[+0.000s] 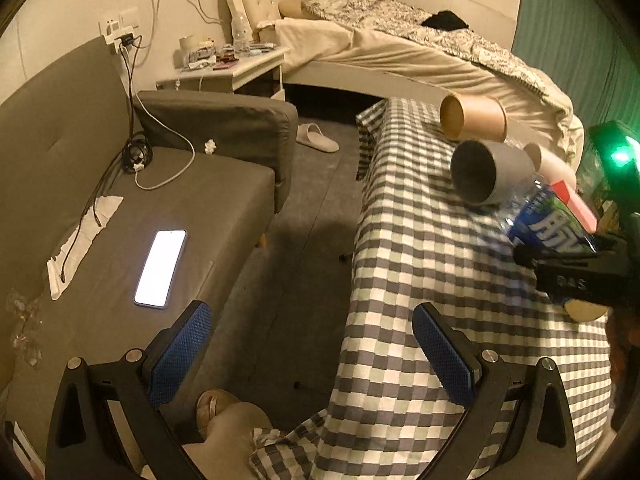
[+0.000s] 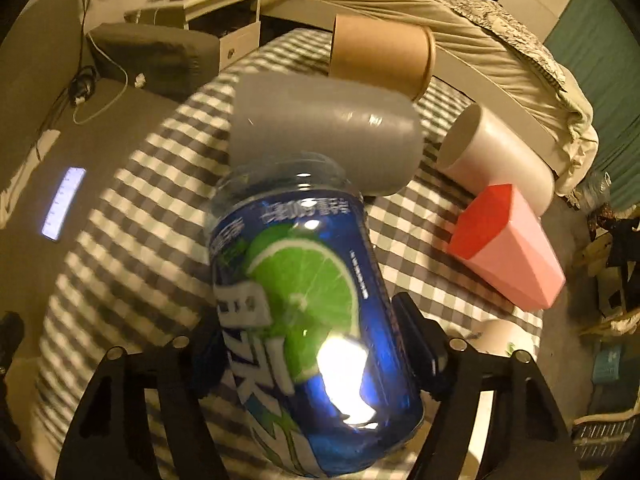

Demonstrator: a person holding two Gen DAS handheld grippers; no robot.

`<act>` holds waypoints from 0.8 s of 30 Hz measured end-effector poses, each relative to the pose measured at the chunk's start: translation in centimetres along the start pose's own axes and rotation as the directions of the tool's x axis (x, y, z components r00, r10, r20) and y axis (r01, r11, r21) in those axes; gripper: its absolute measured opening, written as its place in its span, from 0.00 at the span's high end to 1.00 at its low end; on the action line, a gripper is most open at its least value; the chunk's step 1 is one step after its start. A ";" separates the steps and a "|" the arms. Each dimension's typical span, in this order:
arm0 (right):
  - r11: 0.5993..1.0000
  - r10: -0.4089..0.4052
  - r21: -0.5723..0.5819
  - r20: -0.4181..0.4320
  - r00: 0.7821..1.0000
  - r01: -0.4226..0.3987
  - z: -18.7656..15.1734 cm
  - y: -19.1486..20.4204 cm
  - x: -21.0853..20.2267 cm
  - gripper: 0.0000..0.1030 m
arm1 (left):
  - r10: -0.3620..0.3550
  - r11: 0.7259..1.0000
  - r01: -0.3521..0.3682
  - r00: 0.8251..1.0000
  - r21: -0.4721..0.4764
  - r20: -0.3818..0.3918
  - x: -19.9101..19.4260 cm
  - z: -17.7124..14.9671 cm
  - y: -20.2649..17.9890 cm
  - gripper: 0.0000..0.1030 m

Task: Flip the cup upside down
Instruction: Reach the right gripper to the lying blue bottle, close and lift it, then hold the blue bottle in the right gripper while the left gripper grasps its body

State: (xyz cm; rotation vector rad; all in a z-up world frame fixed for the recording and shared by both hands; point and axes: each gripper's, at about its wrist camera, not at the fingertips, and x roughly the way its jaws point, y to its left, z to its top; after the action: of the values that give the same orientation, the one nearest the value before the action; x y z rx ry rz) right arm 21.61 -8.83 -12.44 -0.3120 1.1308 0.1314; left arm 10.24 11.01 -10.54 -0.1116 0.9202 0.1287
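Observation:
My right gripper (image 2: pixel 316 344) is shut on a clear plastic bottle with a blue lime label (image 2: pixel 308 320), held tilted above the checkered table (image 2: pixel 120 208); it also shows in the left wrist view (image 1: pixel 548 220). A grey cup (image 2: pixel 324 132) lies on its side just beyond the bottle, and shows in the left wrist view (image 1: pixel 488 172) with its mouth towards me. A brown paper cup (image 2: pixel 380 54), a white cup (image 2: pixel 500 156) and a pink cup (image 2: pixel 508 248) also lie on their sides. My left gripper (image 1: pixel 312 352) is open and empty over the table's left edge.
A grey sofa (image 1: pixel 120 200) with a lit phone (image 1: pixel 160 268) and cables stands left of the table. A bed (image 1: pixel 400 40) and a cluttered nightstand (image 1: pixel 228 68) are behind. A slipper (image 1: pixel 316 138) lies on the floor. A paper roll (image 2: pixel 504 338) stands near my right gripper.

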 end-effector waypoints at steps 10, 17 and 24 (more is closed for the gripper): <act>0.986 0.041 0.162 -0.005 0.999 -0.040 -6.1 1.2 -6.5 0.35 | -0.042 0.999 0.043 0.997 -0.005 0.066 -4.5 -1.0 0.7 0.00; 0.943 0.064 0.329 -0.053 0.997 -0.043 -11.5 1.7 -5.2 0.35 | -0.041 0.999 0.040 0.997 0.021 0.063 -6.4 -3.0 0.9 0.00; 0.945 0.061 0.325 -0.040 0.997 -0.045 -12.4 1.9 -4.8 0.35 | -0.036 0.999 0.034 0.998 0.036 0.045 -6.9 -4.2 0.0 0.00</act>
State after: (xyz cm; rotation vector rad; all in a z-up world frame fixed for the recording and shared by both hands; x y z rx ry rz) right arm 8.32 -10.59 -13.20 0.0092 1.1893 -0.0169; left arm 2.78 9.95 -7.58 -0.0921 0.8745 0.0826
